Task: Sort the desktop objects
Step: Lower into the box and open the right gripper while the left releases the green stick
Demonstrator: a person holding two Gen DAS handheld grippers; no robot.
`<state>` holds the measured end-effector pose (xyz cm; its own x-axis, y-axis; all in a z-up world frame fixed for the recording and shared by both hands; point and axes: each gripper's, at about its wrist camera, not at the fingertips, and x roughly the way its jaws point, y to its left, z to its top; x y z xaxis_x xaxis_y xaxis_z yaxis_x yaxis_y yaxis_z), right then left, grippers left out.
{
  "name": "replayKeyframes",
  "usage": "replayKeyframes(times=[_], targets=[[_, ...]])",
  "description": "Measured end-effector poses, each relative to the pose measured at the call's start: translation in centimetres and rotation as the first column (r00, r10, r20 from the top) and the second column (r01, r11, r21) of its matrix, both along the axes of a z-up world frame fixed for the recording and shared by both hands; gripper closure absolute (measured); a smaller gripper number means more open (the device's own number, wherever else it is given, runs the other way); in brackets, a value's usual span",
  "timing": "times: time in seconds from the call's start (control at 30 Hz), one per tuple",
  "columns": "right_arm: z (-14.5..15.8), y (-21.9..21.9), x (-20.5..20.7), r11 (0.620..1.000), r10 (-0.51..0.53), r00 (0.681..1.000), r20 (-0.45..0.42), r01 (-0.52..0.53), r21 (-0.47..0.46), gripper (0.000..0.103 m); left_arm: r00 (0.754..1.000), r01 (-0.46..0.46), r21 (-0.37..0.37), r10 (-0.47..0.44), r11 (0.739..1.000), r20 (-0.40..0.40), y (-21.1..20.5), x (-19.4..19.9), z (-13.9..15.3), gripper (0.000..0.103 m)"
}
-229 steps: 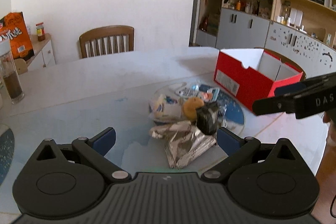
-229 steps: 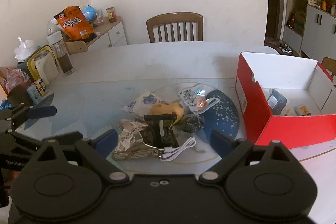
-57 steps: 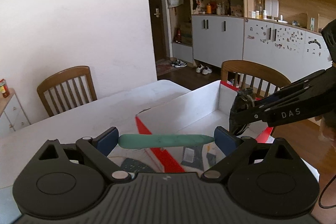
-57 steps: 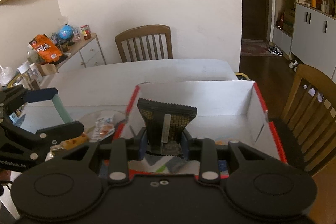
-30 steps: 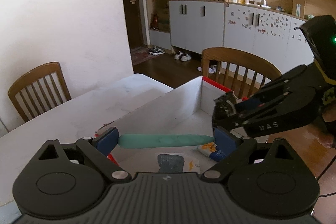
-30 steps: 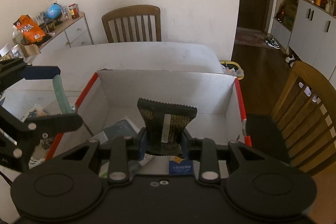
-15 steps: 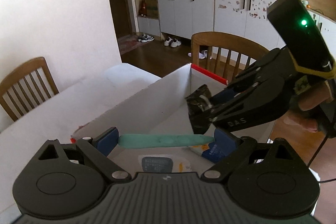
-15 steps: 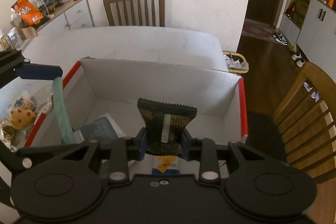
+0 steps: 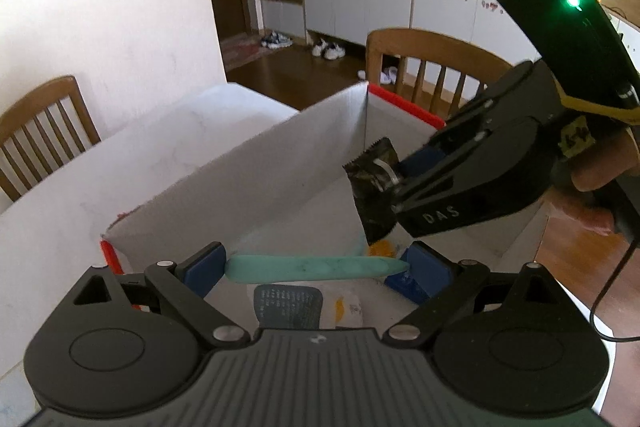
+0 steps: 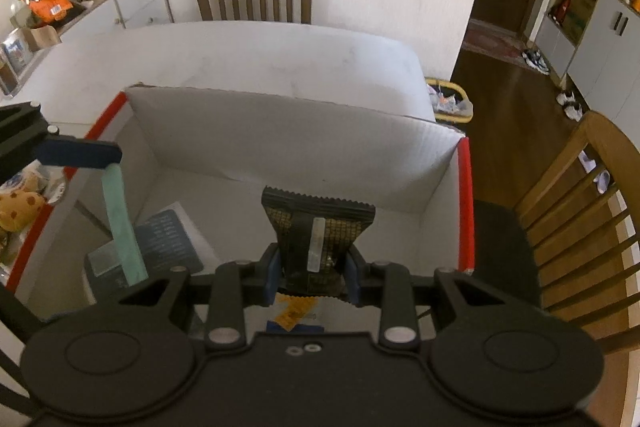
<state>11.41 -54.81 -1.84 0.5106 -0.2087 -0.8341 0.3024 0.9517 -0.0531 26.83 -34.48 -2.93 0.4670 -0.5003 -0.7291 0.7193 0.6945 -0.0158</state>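
Black right hand-held gripper (image 9: 394,193), "DAS" lettering, clamps dark snack packet (image 10: 318,243) | left hand-held gripper (image 9: 316,267) pinches green stick (image 9: 316,268)

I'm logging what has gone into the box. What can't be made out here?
- Left wrist view: the box floor is partly behind the green stick, the left gripper and the dark packet.
- Right wrist view: the right gripper covers a yellow-and-blue pack; print unreadable.
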Motion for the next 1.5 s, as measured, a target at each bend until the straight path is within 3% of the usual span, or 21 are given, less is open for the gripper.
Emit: replayKeyframes(times=[0.47, 0.93, 1.3, 1.5], targets=[[-2.1, 0.4, 3.3, 1.000, 0.028, 0.995, -0.092, -0.029, -0.002, 0.071, 0.997, 0.063, 0.107, -0.058, 0.992, -0.048, -0.5, 0.2, -2.2, 0.005], [-5.0, 1.1, 5.8, 0.999, 0.039, 0.986, -0.163, -0.039, 0.006, 0.071, 0.985, 0.082, 0.112, -0.063, 0.990, -0.161, -0.9, 2.1, -3.0, 0.005], [-5.2, 1.3, 6.5, 0.999, 0.031, 0.985, -0.170, -0.029, 0.017, 0.068, 0.980, 0.097, 0.125, -0.073, 0.987, -0.184, -1.2, 2.2, -3.5, 0.005], [-4.8, 1.1, 6.2, 0.999, 0.024, 0.988, -0.152, -0.020, 0.031, 0.060, 0.981, 0.089, 0.126, -0.066, 0.988, -0.180, -1.3, 2.0, -3.6, 0.005]])
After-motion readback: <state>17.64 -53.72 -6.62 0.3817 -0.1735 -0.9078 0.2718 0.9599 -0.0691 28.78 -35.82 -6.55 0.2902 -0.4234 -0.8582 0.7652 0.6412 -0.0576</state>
